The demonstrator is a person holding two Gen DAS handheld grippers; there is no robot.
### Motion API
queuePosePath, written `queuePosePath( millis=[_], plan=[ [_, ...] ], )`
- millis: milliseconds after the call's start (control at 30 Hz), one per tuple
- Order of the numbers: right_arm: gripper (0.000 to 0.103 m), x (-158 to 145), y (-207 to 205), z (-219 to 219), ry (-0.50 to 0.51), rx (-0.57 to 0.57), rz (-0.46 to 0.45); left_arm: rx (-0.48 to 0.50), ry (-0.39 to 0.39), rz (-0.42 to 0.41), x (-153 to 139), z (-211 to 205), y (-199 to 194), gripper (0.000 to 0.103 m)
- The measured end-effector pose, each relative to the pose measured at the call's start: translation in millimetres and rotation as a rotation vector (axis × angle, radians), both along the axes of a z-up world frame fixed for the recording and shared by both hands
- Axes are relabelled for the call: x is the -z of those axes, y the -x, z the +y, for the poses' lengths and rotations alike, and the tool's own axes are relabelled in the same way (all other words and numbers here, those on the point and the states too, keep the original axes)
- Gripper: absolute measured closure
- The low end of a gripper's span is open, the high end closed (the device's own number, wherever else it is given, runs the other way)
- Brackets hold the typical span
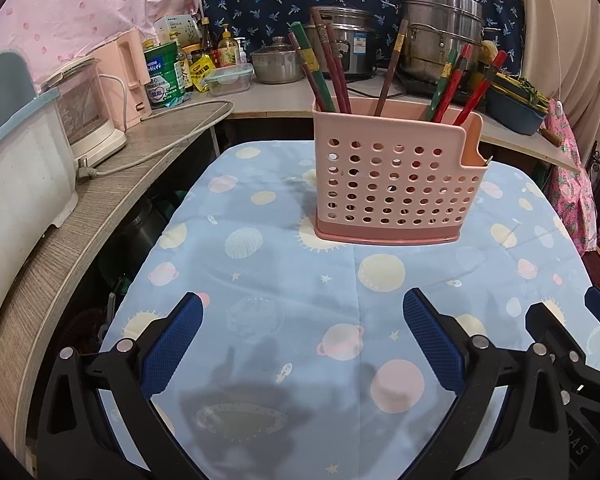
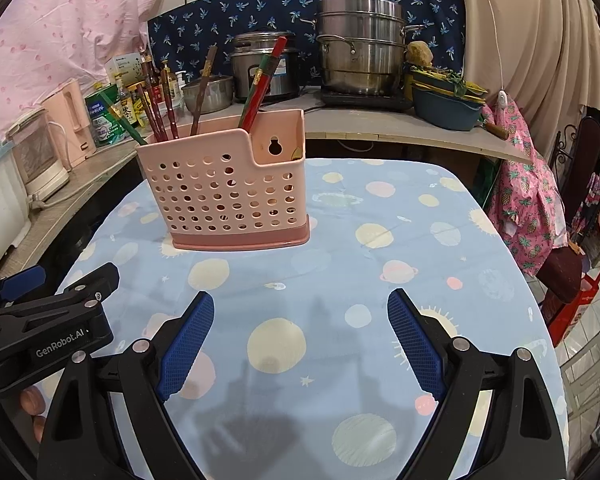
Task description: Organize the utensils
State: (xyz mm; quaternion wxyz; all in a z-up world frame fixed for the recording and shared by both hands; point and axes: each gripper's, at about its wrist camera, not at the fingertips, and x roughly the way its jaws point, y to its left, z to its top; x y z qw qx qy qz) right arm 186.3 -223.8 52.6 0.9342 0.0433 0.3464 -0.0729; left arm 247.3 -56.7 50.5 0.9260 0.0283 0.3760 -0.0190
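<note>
Both the left gripper and right gripper hang empty, jaws wide. The pink holder stands ahead of both, left of the right gripper; its chopsticks stand near-upright. Which gripper is nearer is unclear.

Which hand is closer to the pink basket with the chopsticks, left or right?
Probably the left gripper. Its view shows the pink utensil holder nearly straight ahead, while the right gripper sees it off to its left. Both grippers are open and empty above the tablecloth, so either could reach.
</note>
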Motion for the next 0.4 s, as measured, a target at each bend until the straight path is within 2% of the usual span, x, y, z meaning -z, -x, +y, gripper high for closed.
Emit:
queuePosePath(
  millis=[233, 400],
  plan=[
    [0.018, -3.0, -5.3, -0.7, 0.003, 0.0, -0.006, -0.009, -0.015, -0.02, -3.7, -0.7, -1.1, 0.007],
    [0.018, -6.6, -5.6, -0.9, -0.002, 0.001, -0.014, -0.005, 0.001, -0.031, -7.4, 0.3, -1.7, 0.007]
  ],
)
